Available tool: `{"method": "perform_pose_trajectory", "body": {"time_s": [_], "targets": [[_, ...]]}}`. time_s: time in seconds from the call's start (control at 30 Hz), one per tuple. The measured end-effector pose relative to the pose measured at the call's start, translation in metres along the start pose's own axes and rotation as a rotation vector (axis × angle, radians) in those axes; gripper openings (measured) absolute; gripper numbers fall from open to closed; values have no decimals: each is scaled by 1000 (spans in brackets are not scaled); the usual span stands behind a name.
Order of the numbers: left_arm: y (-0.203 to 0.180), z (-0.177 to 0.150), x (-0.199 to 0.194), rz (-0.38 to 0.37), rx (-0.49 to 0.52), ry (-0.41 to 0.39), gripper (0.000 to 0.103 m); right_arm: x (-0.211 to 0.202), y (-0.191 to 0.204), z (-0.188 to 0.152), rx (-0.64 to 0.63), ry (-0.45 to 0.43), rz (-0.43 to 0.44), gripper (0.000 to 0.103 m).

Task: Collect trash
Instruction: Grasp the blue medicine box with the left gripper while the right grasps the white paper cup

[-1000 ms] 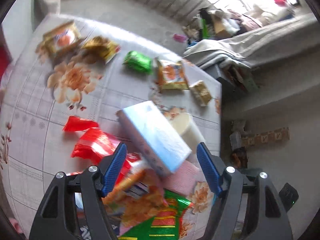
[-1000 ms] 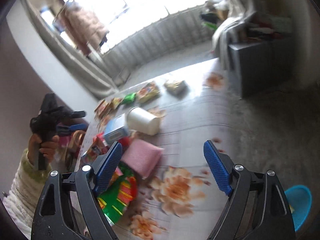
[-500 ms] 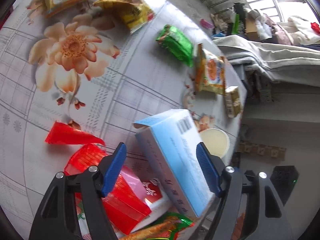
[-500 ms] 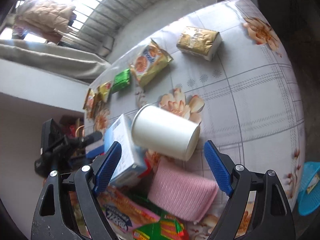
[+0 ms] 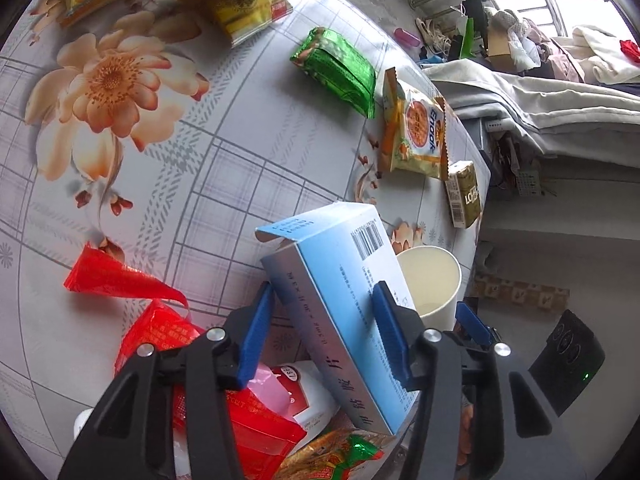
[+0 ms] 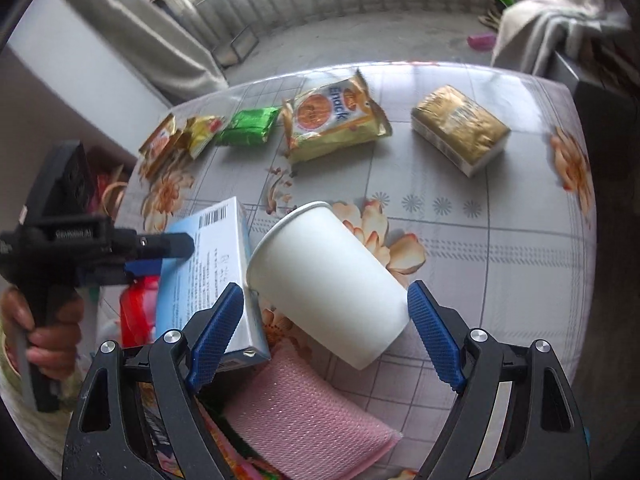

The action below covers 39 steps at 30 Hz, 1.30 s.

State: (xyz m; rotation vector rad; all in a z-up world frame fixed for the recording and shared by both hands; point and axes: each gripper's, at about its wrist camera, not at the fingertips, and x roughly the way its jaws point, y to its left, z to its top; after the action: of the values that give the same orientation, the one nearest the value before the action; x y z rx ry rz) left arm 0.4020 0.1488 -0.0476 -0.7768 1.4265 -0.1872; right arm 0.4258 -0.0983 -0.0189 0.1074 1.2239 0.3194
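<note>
A light blue carton point(image 5: 340, 292) lies on the flowered tablecloth point(image 5: 160, 160), and my left gripper point(image 5: 320, 332) has its blue pads closed against its two sides. The carton also shows in the right wrist view point(image 6: 208, 272). A white paper cup point(image 6: 324, 284) lies on its side beside the carton. My right gripper point(image 6: 326, 332) is open, with its jaws to either side of the cup's base and apart from it. In the left wrist view the cup point(image 5: 428, 284) shows its open mouth.
Red wrappers point(image 5: 120, 280), a pink sponge point(image 6: 312, 420), a green packet point(image 5: 336, 68), a snack bag point(image 6: 332, 120), a gold pack point(image 6: 460, 132) and yellow packets point(image 5: 240, 0) lie around. The table edge point(image 6: 580, 240) is to the right; clutter and a draped bench point(image 5: 540, 100) stand beyond.
My left gripper moved forward and closed its pads onto the blue carton. My right gripper came down toward the table and now straddles the white cup.
</note>
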Motion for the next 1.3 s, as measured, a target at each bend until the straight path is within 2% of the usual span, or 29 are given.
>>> {"method": "perform_pose_trajectory", "body": {"time_s": [0.1,0.23,0.4,0.53,0.73,0.87,1.03,1.17,1.3], "targets": [[-1,1,-5,-6,3,-30,43,8,1,3,-22,18,-21,72],[-2,4,-16,-34,7,-92,38,18,5,9,-30,38,-25,69],[-2,9,-23,-76,-3,-157,36,20,-1,13,61,66,-16,69],[3,13,-10,-110,-60,-109,40,23,-5,16,104,78,5,69],[8,14,9,-81,-125,-55,53,31,1,16,97,92,21,69],[6,16,14,-89,-130,-16,61,37,9,19,62,93,-4,69],[4,17,15,-41,-101,-32,61,43,8,22,65,95,10,69],[3,18,10,-53,-83,-57,50,46,4,21,73,90,23,64],[-1,17,2,-56,-56,-93,41,40,3,18,68,58,18,63]]}}
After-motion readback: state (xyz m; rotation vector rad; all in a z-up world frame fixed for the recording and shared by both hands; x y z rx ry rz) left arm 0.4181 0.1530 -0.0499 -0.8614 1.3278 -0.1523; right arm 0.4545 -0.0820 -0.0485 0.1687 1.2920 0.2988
